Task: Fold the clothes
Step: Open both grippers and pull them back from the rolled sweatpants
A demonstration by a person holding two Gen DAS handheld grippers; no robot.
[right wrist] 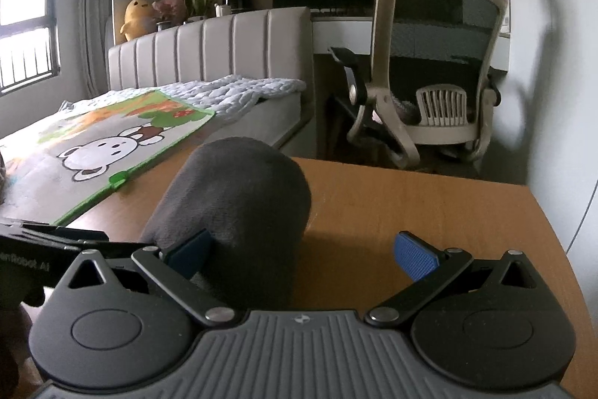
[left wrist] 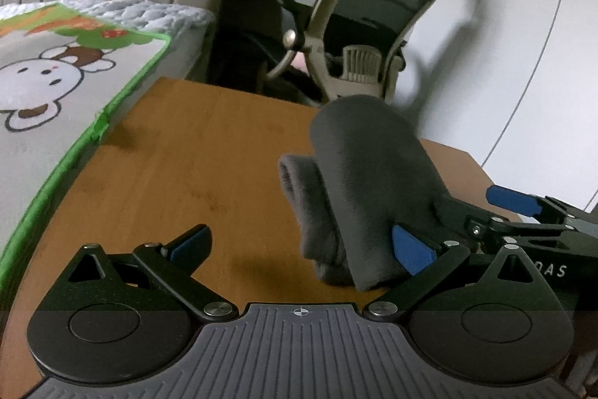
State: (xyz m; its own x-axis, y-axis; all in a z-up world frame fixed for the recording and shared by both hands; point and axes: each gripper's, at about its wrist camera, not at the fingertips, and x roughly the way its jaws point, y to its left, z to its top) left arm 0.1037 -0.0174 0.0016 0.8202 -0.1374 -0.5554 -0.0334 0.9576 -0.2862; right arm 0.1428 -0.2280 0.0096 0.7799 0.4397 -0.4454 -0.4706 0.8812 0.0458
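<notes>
- Grey garment [left wrist: 358, 189] sitting on the wooden counter [left wrist: 209, 152], bundled into a thick roll with a second, smaller fold poking out on the side toward the cartoon play mat [left wrist: 56, 77].
- Long axis of the garment running away from both cameras, toward the office chair [right wrist: 433, 70] beyond the counter's far edge.
- Left hand-held gripper [left wrist: 299, 249] spread wide, empty; garment lying ahead and toward its right finger, that blue pad [left wrist: 411, 249] right against the near end of the cloth, perhaps touching.
- Right hand-held gripper [right wrist: 302, 253] also spread wide, nothing pinched; garment [right wrist: 239, 197] ahead and toward its left finger, whose pad [right wrist: 190, 249] sits against the cloth's flank.
- So: garment between the two tools, one flanking each long side, about equally near.
- Looks already folded or rolled; could equally be a bundle waiting to be opened out. Cannot settle which from here.
- Soft, thick fabric: likely to sag and unroll if lifted by one end only.
</notes>
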